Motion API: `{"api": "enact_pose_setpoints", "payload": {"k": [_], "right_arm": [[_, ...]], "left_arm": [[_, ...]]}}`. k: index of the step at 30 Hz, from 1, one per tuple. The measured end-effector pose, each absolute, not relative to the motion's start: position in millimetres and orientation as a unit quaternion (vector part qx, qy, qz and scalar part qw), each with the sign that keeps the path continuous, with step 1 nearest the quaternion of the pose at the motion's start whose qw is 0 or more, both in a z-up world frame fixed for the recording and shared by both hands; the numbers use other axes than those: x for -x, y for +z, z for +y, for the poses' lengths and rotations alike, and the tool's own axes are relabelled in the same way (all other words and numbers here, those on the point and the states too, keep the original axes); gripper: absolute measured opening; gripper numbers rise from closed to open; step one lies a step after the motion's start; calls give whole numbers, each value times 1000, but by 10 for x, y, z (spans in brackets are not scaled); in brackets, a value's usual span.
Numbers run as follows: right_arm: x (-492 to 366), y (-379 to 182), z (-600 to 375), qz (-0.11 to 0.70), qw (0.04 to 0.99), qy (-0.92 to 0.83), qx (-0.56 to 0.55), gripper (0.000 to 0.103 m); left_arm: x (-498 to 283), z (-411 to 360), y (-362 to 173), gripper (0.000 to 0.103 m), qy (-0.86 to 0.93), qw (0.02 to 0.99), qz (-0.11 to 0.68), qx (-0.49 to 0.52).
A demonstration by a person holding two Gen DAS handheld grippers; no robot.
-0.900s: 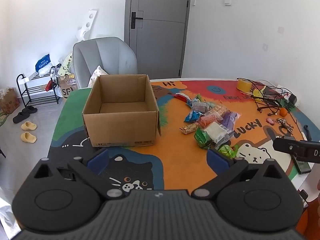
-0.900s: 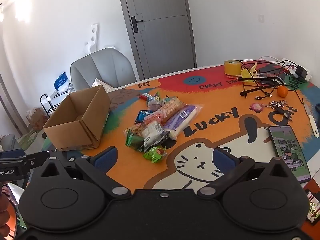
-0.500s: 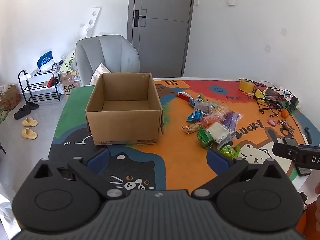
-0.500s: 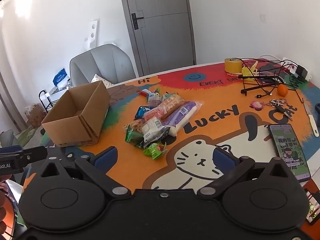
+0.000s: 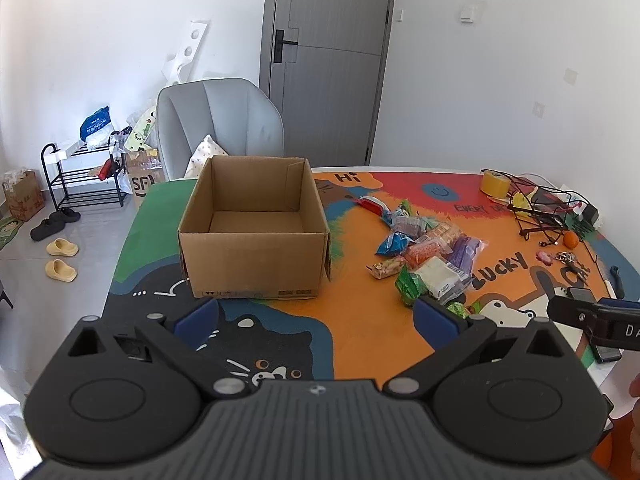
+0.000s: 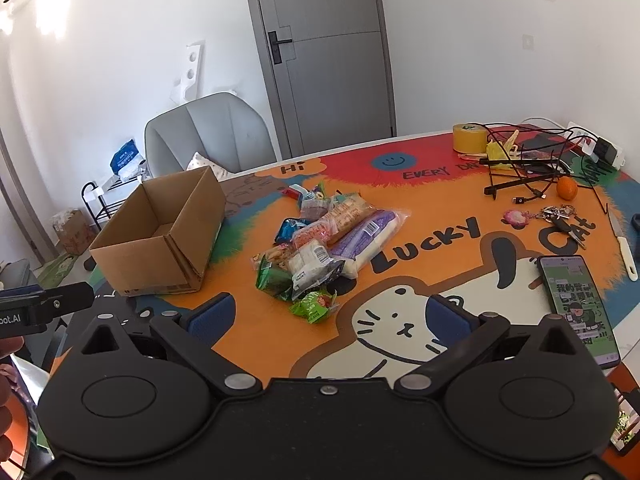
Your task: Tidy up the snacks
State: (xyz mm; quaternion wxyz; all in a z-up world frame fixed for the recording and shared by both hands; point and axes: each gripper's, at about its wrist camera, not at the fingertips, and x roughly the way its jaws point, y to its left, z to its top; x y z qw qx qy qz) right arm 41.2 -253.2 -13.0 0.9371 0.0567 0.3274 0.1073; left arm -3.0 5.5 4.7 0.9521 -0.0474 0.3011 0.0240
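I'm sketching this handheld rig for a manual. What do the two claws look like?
Both look alike: a matte black body with two round disc housings, angled black link arms on silver pivot pins, and blue pads on the fingers. The left claw has a ribbed grey centre; the right claw has a smooth black one. Seen from the side, each shows white lettering, cut off at the picture's edge.

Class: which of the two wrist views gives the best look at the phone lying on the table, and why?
The right wrist view. The phone lies whole and near, its lit screen facing up. In the left wrist view only a dark corner of it shows, behind the right tool.
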Motion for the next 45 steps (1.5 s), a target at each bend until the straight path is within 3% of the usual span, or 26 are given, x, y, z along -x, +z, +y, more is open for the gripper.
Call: {"api": "enact_pose_setpoints", "payload": {"k": [45], "right_arm": [[-440, -131, -2587, 336, 934, 110, -56, 103]], "left_arm": [[53, 38, 94, 103, 22, 955, 294, 45]]}}
